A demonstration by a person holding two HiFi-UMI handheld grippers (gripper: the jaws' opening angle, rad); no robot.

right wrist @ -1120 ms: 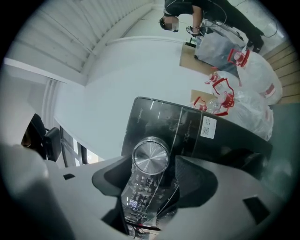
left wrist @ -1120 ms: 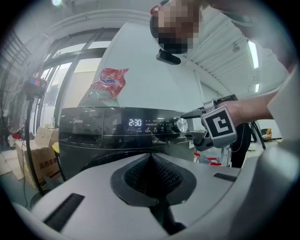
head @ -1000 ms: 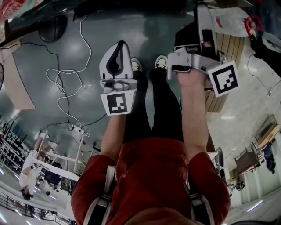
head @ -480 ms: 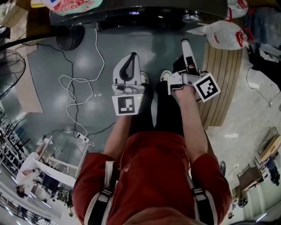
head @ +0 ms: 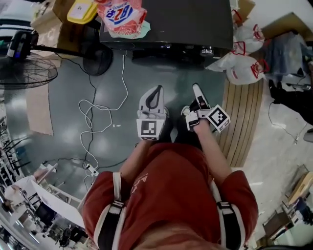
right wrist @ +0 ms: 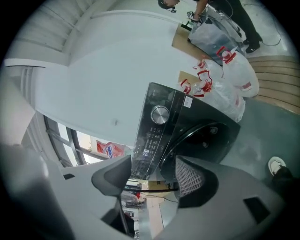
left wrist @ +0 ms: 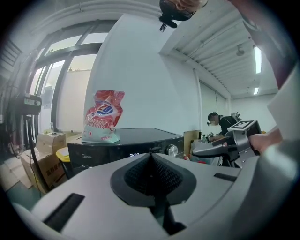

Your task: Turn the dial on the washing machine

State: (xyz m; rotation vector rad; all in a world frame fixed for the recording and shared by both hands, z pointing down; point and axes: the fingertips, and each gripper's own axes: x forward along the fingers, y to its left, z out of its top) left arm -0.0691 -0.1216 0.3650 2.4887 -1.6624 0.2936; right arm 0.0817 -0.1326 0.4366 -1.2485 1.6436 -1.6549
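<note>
2 grippers are held in front of a black washing machine (head: 166,24).
A red and white bag (head: 120,14) is laid on its top. The left gripper (head: 156,92) is pressed shut, with nothing in it. The right gripper (head: 196,93) is spread open and empty. The dial (head: 207,50) is found on the panel's right side, well apart from both.

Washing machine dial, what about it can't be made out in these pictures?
Head view: the dial is tiny and seen from above, so its face does not show.
Left gripper view: the dial is small, and the shut left hand-held gripper covers the washing machine below its panel.
Right gripper view: the dial faces the camera, but its pointer and the labels round it are too small to read.
</note>
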